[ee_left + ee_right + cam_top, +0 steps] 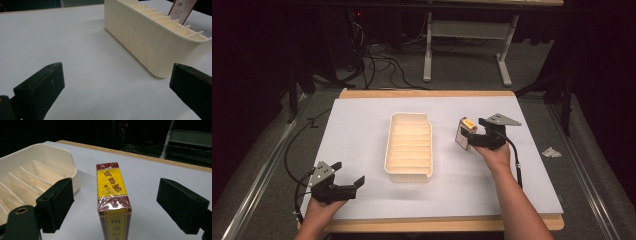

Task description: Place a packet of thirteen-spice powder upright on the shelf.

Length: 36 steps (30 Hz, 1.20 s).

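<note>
Straddling the upright box [113, 200], the right gripper [115, 205] jaws stand open.

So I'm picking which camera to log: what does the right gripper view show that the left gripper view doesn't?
Right gripper view alone: the yellow and dark red top of the box standing between the open jaws of the right hand-held gripper, and the slotted inside of the tray. Left gripper view alone: the tray's smooth outer wall and the open left hand-held gripper over bare white sheet. Both: tray, box, white sheet.
</note>
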### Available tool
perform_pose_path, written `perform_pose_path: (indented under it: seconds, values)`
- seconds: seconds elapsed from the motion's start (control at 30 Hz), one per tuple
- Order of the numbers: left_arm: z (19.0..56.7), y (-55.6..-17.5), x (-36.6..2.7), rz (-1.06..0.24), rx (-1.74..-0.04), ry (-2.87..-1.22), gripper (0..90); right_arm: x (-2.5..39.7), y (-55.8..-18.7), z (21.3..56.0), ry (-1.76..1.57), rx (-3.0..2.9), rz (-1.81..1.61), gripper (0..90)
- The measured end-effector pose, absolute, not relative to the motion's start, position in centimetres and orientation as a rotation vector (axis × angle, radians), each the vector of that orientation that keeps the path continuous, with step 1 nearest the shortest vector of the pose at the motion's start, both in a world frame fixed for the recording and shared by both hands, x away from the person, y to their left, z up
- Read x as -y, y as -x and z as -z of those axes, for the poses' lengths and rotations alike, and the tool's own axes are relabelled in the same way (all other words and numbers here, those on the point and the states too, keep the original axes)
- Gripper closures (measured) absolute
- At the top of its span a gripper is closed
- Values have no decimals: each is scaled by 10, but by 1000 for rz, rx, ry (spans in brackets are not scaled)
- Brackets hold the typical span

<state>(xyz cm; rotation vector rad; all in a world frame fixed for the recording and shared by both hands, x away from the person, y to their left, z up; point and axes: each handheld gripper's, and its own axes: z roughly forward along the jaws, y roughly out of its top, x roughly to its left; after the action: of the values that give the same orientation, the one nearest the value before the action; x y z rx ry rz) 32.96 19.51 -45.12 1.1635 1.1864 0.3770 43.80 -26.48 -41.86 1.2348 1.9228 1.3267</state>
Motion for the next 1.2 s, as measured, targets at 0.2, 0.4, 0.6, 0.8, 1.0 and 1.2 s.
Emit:
perform_pose_path:
  seconds: [0.2,0.4,0.6,0.8,1.0,1.2]
  values:
    - [451,-329,-195,-374,-1185,-1163,1,263,-447,423,-1246,-1926,-1331,151]
    - [452,-329,-194,-367,-1183,-1168,2,260,-449,429,-1257,-1942,-1328,163]
    - [451,-329,-194,-366,-1181,-1168,2,261,-447,432,-1262,-1932,-1331,207]
    - [452,-329,-193,-364,-1182,-1167,2,262,-444,435,-1268,-1916,-1330,263]
    - [453,-329,-193,-369,-1182,-1178,2,262,-441,435,-1279,-1903,-1327,363]
    - [453,-329,-192,-367,-1183,-1180,3,263,-436,435,-1249,-1881,-1332,544]
